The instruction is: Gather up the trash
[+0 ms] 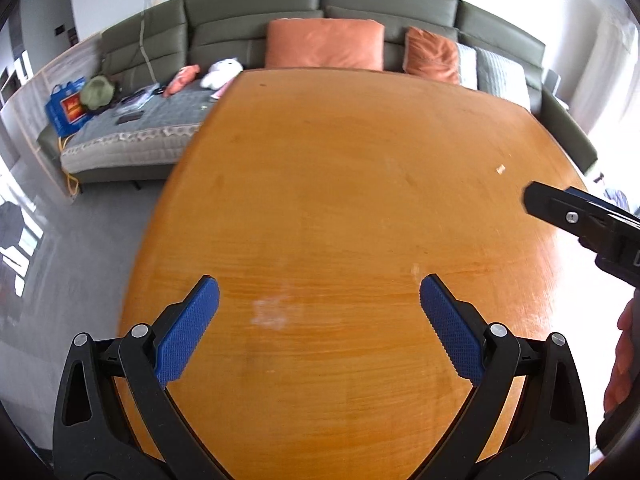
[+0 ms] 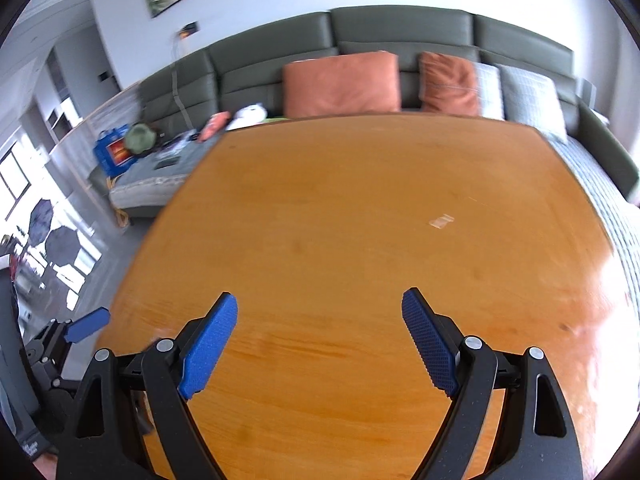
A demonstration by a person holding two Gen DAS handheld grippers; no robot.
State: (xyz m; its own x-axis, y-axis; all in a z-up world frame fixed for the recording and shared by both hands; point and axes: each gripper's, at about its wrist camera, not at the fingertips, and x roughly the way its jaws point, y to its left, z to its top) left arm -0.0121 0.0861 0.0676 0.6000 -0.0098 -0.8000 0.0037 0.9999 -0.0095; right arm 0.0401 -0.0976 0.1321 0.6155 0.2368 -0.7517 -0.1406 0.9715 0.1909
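Observation:
A small pale scrap of trash [image 2: 441, 221] lies on the orange wooden table [image 2: 320, 208], ahead and right of my right gripper [image 2: 319, 312]; it also shows in the left wrist view [image 1: 500, 169] at the far right. My right gripper is open and empty above the table's near part. My left gripper [image 1: 319, 298] is open and empty over the table [image 1: 340, 200]. The right gripper's black body [image 1: 584, 220] shows at the right edge of the left wrist view. The left gripper's blue fingertip [image 2: 86, 324] shows at the left of the right wrist view.
A grey-green sofa [image 1: 248, 12] with orange cushions [image 1: 324, 44] stands behind the table. Soft toys [image 1: 222, 72], a green hat [image 1: 98, 92] and a blue bag [image 1: 66, 108] lie on its left part. Grey floor [image 1: 80, 240] lies left of the table.

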